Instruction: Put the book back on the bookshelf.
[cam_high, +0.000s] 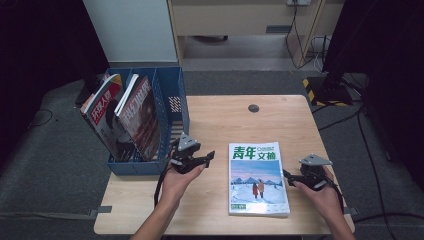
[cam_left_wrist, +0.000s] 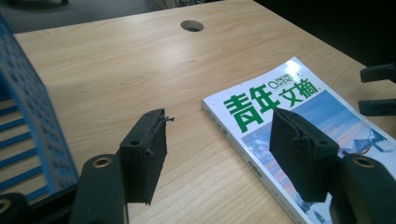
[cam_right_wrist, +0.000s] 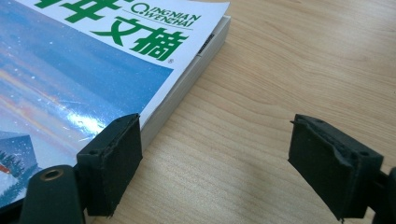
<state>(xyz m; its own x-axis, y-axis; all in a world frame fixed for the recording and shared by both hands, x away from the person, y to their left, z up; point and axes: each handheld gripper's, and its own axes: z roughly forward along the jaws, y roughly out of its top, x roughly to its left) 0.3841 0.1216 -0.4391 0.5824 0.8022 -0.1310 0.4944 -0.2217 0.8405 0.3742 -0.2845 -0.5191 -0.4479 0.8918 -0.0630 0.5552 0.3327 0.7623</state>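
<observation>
A magazine (cam_high: 257, 177) with green characters and a snowy cover picture lies flat on the wooden table (cam_high: 220, 120), right of centre. My left gripper (cam_high: 209, 158) is open, just left of the magazine and pointing at it. In the left gripper view the gripper (cam_left_wrist: 219, 140) has bare wood between its jaws, and its right pad overlaps the magazine (cam_left_wrist: 289, 107). My right gripper (cam_high: 286, 176) is open at the magazine's right edge. In the right gripper view the gripper (cam_right_wrist: 219, 154) has its left pad beside the magazine (cam_right_wrist: 93, 70); nothing is gripped.
A blue mesh file rack (cam_high: 172, 100) stands at the table's left, holding two leaning magazines (cam_high: 107, 107) (cam_high: 142, 117); its right slot looks vacant. A round cable hole (cam_high: 253, 108) sits near the far edge. The rack's wall (cam_left_wrist: 28, 107) is close to my left gripper.
</observation>
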